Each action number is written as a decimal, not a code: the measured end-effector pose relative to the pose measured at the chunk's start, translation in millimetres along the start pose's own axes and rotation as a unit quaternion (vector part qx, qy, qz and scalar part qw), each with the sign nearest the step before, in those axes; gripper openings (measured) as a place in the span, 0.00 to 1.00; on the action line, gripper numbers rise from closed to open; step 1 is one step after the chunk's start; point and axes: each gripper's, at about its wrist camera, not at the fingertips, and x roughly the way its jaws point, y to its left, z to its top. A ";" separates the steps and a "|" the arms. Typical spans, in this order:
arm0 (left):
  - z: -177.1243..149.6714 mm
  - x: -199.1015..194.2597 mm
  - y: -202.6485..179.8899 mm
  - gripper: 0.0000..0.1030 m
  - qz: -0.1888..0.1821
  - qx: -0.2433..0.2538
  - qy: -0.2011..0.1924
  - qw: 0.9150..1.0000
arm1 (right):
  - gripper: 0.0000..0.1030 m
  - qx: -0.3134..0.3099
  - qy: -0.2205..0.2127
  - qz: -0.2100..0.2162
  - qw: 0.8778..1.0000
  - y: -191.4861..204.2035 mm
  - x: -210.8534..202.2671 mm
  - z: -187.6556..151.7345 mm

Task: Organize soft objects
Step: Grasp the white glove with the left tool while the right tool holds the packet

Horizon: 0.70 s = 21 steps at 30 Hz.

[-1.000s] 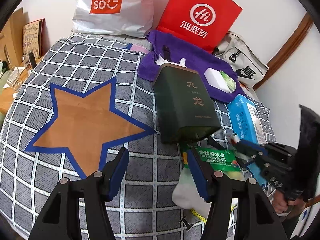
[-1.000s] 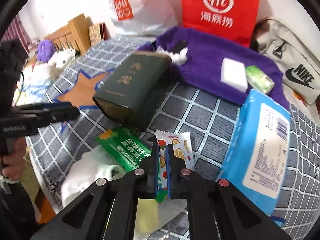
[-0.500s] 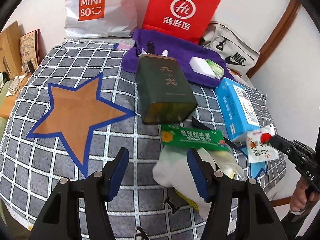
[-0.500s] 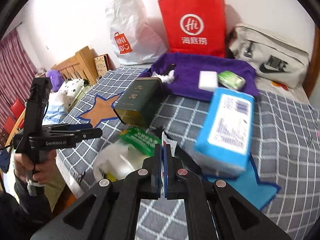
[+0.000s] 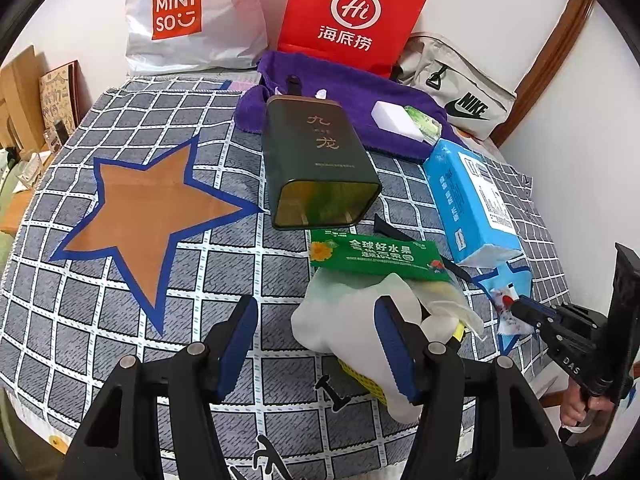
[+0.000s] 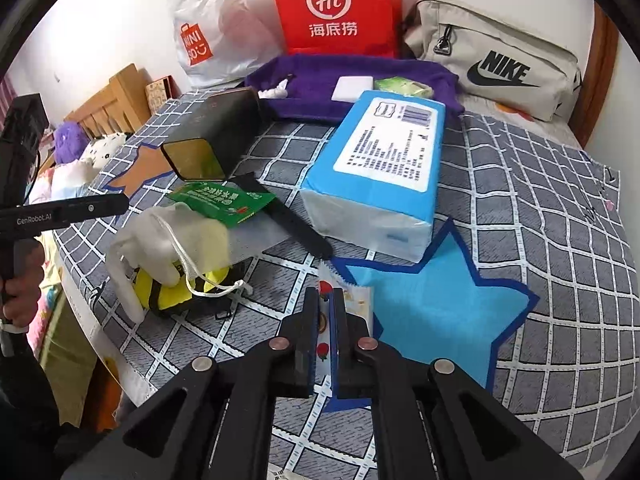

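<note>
A red paper bag (image 5: 352, 16) and a white shopping bag (image 5: 188, 20) are being propped against the wall.

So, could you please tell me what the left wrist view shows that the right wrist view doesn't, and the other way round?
Only the left wrist view shows the whole brown star and the left tongs, open over the white pouch. Only the right wrist view shows the full blue star, the yellow cloth under that pouch, and a purple plush toy beyond the bed. Both show the right tongs shut on the small snack packet, the green tin, the blue tissue pack and the red bag.
</note>
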 end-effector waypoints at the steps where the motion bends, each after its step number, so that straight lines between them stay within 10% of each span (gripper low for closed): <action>1: -0.2 -0.4 0.6 0.57 0.001 -0.001 0.000 1.000 | 0.04 -0.002 0.001 -0.009 1.000 -0.4 1.5 0.9; 21: -11.2 25.7 -26.0 0.56 -0.043 0.042 0.034 0.998 | 0.04 0.044 -0.034 0.034 0.998 -16.6 -11.8 0.3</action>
